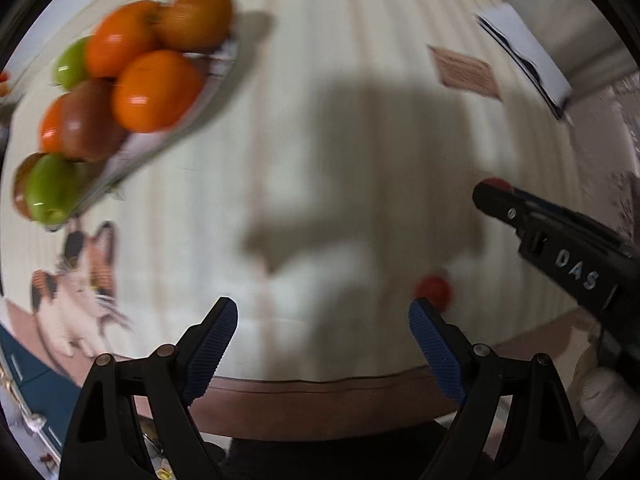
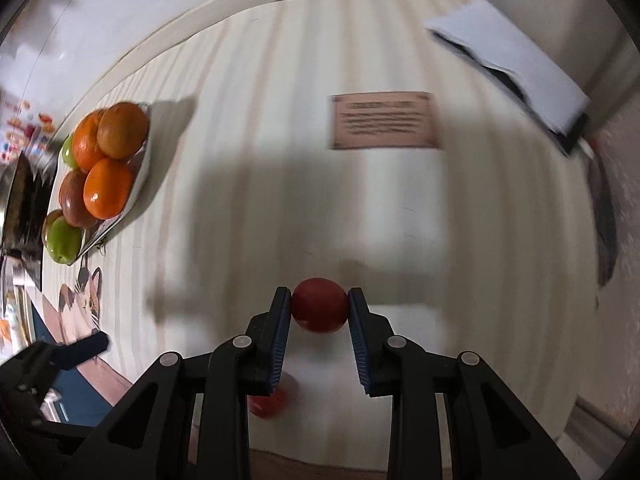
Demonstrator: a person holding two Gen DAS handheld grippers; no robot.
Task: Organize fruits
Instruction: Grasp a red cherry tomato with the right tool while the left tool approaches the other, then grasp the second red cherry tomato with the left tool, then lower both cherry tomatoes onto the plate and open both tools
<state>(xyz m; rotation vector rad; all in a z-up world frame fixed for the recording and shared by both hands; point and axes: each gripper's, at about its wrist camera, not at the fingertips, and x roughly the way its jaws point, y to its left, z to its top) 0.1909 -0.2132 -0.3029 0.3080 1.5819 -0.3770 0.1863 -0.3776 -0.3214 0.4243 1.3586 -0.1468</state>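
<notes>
My right gripper (image 2: 319, 300) is shut on a small red fruit (image 2: 319, 305) and holds it above the striped tablecloth; in the left wrist view the right gripper (image 1: 486, 196) comes in from the right with the red fruit (image 1: 497, 183) at its tip. A second small red fruit (image 1: 433, 290) lies on the cloth just beyond my left gripper's right finger; it also shows in the right wrist view (image 2: 267, 400). My left gripper (image 1: 323, 318) is open and empty. A fruit plate (image 1: 176, 124) at the far left holds oranges (image 1: 156, 90), green apples (image 1: 50, 188) and reddish apples.
A brown printed card (image 2: 384, 120) lies on the cloth at the back. A white paper over a dark object (image 2: 516, 64) sits at the back right. A cat picture (image 1: 86, 288) marks the cloth's left corner. The table's front edge (image 1: 320, 396) is close below me.
</notes>
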